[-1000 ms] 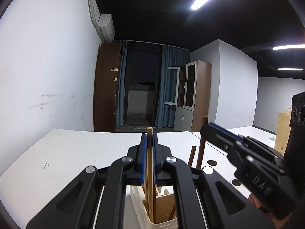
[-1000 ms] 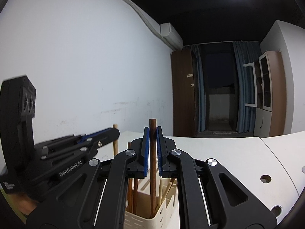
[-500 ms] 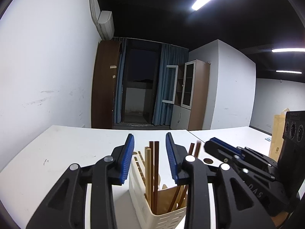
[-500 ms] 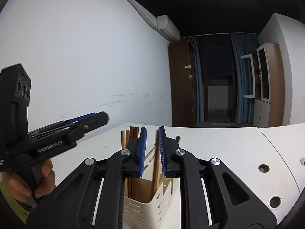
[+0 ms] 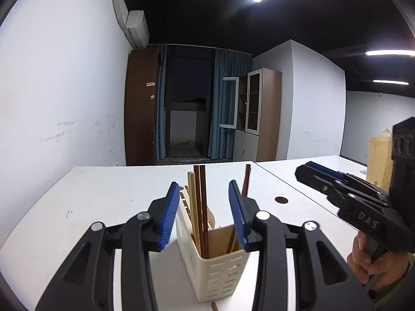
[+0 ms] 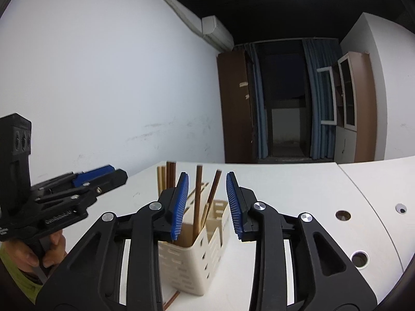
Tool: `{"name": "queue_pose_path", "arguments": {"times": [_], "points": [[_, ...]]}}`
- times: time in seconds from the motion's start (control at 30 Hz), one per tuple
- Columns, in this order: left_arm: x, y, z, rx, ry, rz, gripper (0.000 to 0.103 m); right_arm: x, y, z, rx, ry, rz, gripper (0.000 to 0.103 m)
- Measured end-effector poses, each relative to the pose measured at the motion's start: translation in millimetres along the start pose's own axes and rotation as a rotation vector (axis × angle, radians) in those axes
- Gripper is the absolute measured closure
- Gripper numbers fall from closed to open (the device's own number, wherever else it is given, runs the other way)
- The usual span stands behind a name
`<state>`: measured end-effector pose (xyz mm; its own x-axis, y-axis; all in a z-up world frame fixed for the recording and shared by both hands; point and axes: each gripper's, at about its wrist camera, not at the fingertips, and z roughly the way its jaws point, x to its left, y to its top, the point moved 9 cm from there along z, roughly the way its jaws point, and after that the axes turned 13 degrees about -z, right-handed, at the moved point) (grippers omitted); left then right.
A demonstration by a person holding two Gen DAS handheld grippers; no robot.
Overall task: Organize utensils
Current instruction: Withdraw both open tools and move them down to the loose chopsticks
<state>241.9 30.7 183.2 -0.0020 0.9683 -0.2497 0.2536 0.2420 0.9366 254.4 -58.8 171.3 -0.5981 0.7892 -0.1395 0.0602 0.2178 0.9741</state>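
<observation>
White tabletop [image 5: 109, 197] is carrying the work. Nearest, the left gripper [image 5: 204, 213] and right gripper [image 6: 206, 203] are both standing wide, holding nothing. Just beyond and below their tips, a cream slotted plastic utensil holder [image 5: 220, 274] is sitting on the table, wooden chopsticks [image 5: 199, 207] standing near upright inside. One brown stick [image 6: 172, 298] is lying at the holder's base, seemingly nearer the right gripper.
</observation>
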Motion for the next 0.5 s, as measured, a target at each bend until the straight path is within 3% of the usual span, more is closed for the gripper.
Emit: {"name": "queue_pose_path", "arguments": {"times": [0.2, 0.27, 0.5], "points": [[6, -15, -16, 0.045, 0.040, 0.002, 0.062, 16, -11, -3, 0.054, 0.011, -0.027, 0.073], [7, -19, -21, 0.049, 0.045, 0.012, 0.053, 19, -16, -9, 0.057, -0.009, -0.026, 0.073], [18, -40, -37, 0.086, 0.055, -0.016, 0.052, 25, -46, -19, 0.129, 0.027, 0.022, 0.062]]}}
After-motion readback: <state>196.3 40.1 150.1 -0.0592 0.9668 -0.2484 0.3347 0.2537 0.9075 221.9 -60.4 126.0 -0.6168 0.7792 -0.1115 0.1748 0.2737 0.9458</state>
